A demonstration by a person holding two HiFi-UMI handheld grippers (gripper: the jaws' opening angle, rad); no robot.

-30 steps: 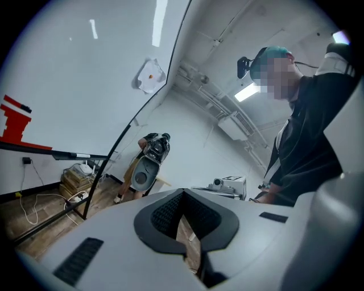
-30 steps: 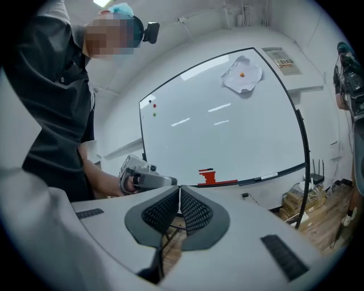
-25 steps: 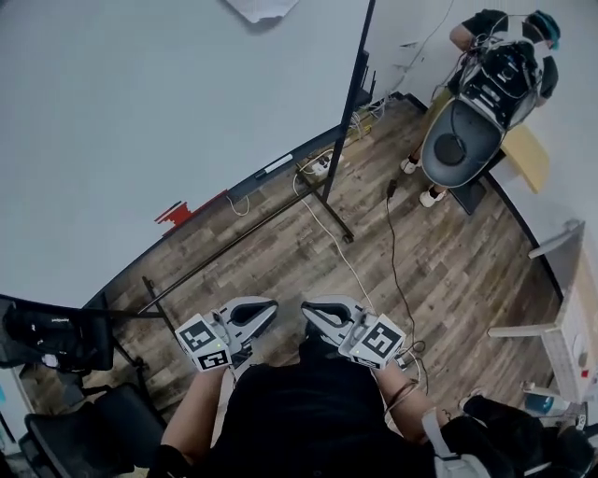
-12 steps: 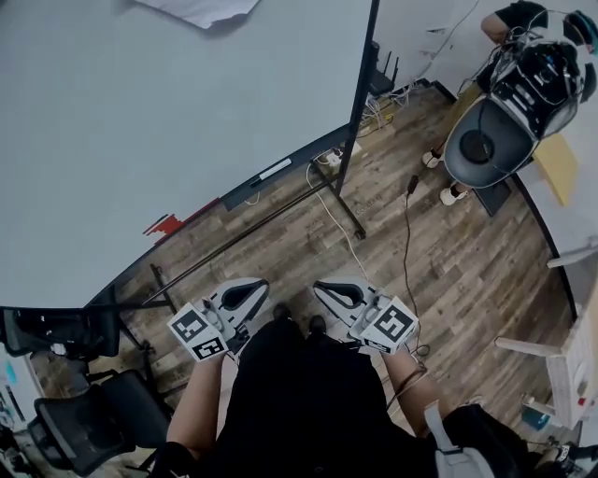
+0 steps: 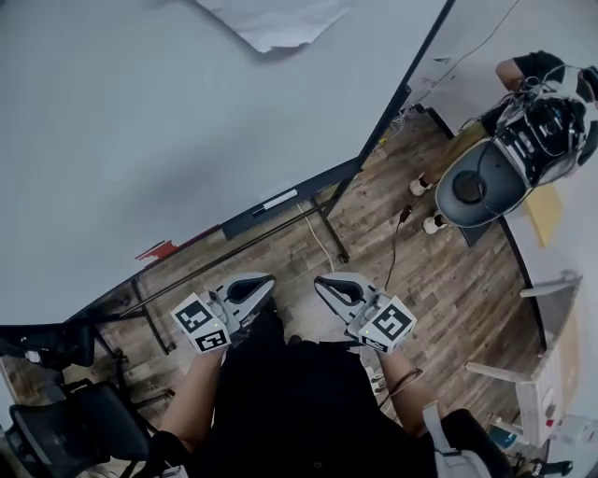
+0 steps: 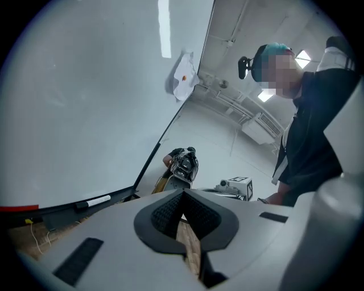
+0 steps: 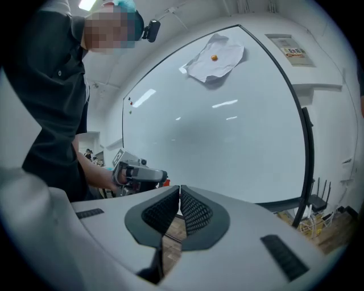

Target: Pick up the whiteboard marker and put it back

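Wooden floor [image 5: 448, 271] lies under a big whiteboard [image 5: 140, 121] that fills the upper left of the head view. A dark tray [image 5: 248, 219] runs along the board's lower edge. The whiteboard marker [image 5: 278, 199] lies flat on it, white with a dark cap, well apart from both tools. In the left gripper view the same marker [image 6: 94, 202] shows low at the left on the tray, with a red object [image 6: 17, 208] further left along that edge.

The left gripper [image 5: 254, 288] and the right gripper [image 5: 334, 288] are held side by side low in the head view, close to the person's body, both pointing toward the board. Each of the 2 has its jaws pressed together with nothing between them. Only floor planks show in the slit behind the tips.

A crumpled sheet of paper [image 5: 271, 19] hangs at the top of the board. At the right, away from the board, another person [image 5: 540, 67] is beside a round grey chair [image 5: 472, 177]. A thin cable [image 5: 392, 245] trails across the planks.
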